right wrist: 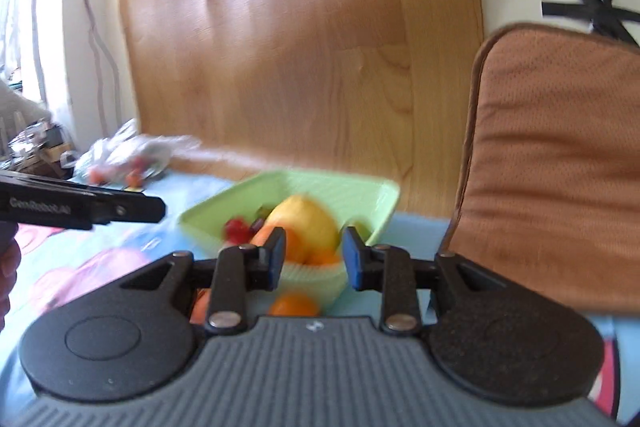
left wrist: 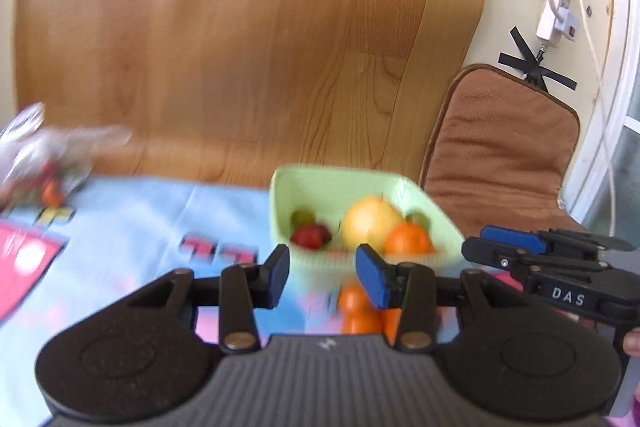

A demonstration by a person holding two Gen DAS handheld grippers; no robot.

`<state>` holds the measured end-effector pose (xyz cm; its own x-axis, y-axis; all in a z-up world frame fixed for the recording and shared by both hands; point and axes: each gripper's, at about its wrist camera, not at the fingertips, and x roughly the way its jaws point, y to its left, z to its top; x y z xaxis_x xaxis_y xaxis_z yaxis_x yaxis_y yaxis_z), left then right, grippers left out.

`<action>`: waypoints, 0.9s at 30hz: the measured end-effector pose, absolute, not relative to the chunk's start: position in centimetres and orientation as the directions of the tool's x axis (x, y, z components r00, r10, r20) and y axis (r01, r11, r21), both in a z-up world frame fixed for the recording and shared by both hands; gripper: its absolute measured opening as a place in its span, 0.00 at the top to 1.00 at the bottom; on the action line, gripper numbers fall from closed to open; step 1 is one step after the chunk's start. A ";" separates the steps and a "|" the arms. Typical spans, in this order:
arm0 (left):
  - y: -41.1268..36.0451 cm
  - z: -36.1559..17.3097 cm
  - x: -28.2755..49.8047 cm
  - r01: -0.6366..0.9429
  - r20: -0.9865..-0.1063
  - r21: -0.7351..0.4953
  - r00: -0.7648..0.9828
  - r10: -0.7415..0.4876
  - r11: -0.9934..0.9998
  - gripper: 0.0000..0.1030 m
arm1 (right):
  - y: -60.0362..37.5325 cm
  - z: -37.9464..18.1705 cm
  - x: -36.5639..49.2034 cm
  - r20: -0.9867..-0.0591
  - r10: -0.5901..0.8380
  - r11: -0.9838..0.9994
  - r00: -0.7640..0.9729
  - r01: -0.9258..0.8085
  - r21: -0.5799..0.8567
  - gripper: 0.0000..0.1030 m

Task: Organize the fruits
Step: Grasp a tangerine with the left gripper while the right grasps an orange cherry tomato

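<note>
Behind the table stood a wooden panel [left wrist: 248,27] and a brown cushion [left wrist: 500,147]. Both grippers hovered over the light blue printed cloth [left wrist: 132,227], pointing slightly down. The left gripper [left wrist: 322,273] had its jaws a little apart and empty; the right gripper [right wrist: 314,257] was the same. Just ahead lay the green bowl [left wrist: 332,183] with a yellow fruit [left wrist: 370,225], an orange [left wrist: 408,239] and a red fruit [left wrist: 310,235]. Loose oranges [left wrist: 356,309] lay before the bowl. A clear bag [left wrist: 44,155] was far left.

Black gripper [left wrist: 322,277], blue fingertip pads [left wrist: 372,275]
</note>
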<state>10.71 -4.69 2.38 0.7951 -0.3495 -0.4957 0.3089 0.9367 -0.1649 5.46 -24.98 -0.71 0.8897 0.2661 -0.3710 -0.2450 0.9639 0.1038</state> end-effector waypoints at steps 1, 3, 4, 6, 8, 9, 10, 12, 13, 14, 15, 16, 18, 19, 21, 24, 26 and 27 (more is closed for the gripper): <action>-4.0 1.8 9.6 0.300 -0.505 -0.178 0.790 -0.349 0.937 0.63 | -24.8 -1.1 4.7 -0.386 0.283 0.959 0.878 -0.257 0.118 0.67; -3.0 0.6 7.5 0.279 -0.525 -0.197 0.780 -0.341 0.940 0.63 | -24.2 -1.8 3.5 -0.420 0.303 0.953 0.855 -0.273 0.130 0.67; -2.5 0.0 6.4 0.269 -0.532 -0.202 0.777 -0.336 0.942 0.63 | -23.6 -2.1 3.3 -0.433 0.307 0.952 0.847 -0.280 0.128 0.67; -1.7 -1.0 4.6 0.252 -0.539 -0.206 0.777 -0.325 0.945 0.63 | -22.6 -2.5 3.1 -0.452 0.303 0.953 0.839 -0.281 0.116 0.67; -1.2 -1.9 3.3 0.235 -0.541 -0.217 0.779 -0.317 0.947 0.63 | -21.7 -2.5 3.8 -0.457 0.308 0.951 0.834 -0.280 0.132 0.67; -1.1 -2.3 2.9 0.226 -0.544 -0.224 0.778 -0.314 0.948 0.63 | -21.3 -2.4 4.3 -0.454 0.314 0.949 0.834 -0.280 0.142 0.67; -1.0 -2.7 2.7 0.221 -0.548 -0.223 0.777 -0.309 0.949 0.63 | -20.9 -2.4 4.9 -0.453 0.311 0.950 0.836 -0.276 0.142 0.67; -1.0 -3.0 2.2 0.225 -0.536 -0.210 0.787 -0.304 0.952 0.64 | -20.1 -2.9 6.1 -0.461 0.311 0.950 0.831 -0.274 0.147 0.67; -1.0 -2.9 2.1 0.231 -0.521 -0.208 0.796 -0.307 0.951 0.63 | -19.9 -3.1 6.7 -0.473 0.320 0.948 0.821 -0.275 0.163 0.67; -1.0 -2.9 1.9 0.236 -0.516 -0.205 0.799 -0.309 0.950 0.63 | -19.7 -3.3 7.1 -0.473 0.317 0.948 0.822 -0.268 0.170 0.68; -1.1 -2.9 1.9 0.242 -0.518 -0.204 0.795 -0.314 0.949 0.63 | -19.6 -3.2 7.2 -0.477 0.320 0.947 0.819 -0.268 0.176 0.69; -1.0 -2.9 1.9 0.244 -0.517 -0.206 0.795 -0.317 0.948 0.63 | -19.7 -2.9 7.0 -0.477 0.315 0.949 0.820 -0.258 0.183 0.70; -1.0 -2.9 1.8 0.247 -0.511 -0.218 0.796 -0.326 0.944 0.63 | -20.3 -2.1 5.6 -0.436 0.317 0.946 0.843 -0.247 0.210 0.70; -0.9 -2.9 1.8 0.249 -0.504 -0.226 0.797 -0.331 0.942 0.63 | -20.8 -1.5 4.7 -0.413 0.320 0.943 0.852 -0.243 0.228 0.70; -0.7 -2.8 1.6 0.260 -0.487 -0.241 0.801 -0.348 0.935 0.63 | -22.2 -0.7 2.7 -0.379 0.355 0.919 0.855 -0.246 0.306 0.70; -0.5 -2.6 1.2 0.292 -0.459 -0.259 0.801 -0.383 0.921 0.63 | -23.4 -1.4 1.0 -0.397 0.496 0.833 0.773 -0.293 0.469 0.70; -0.6 -2.6 1.3 0.303 -0.455 -0.267 0.797 -0.397 0.915 0.63 | -23.1 -3.1 0.4 -0.416 0.611 0.749 0.674 -0.319 0.581 0.70; -0.6 -2.6 1.3 0.304 -0.456 -0.267 0.796 -0.398 0.914 0.63 | -22.6 -3.9 0.2 -0.430 0.636 0.731 0.641 -0.321 0.603 0.69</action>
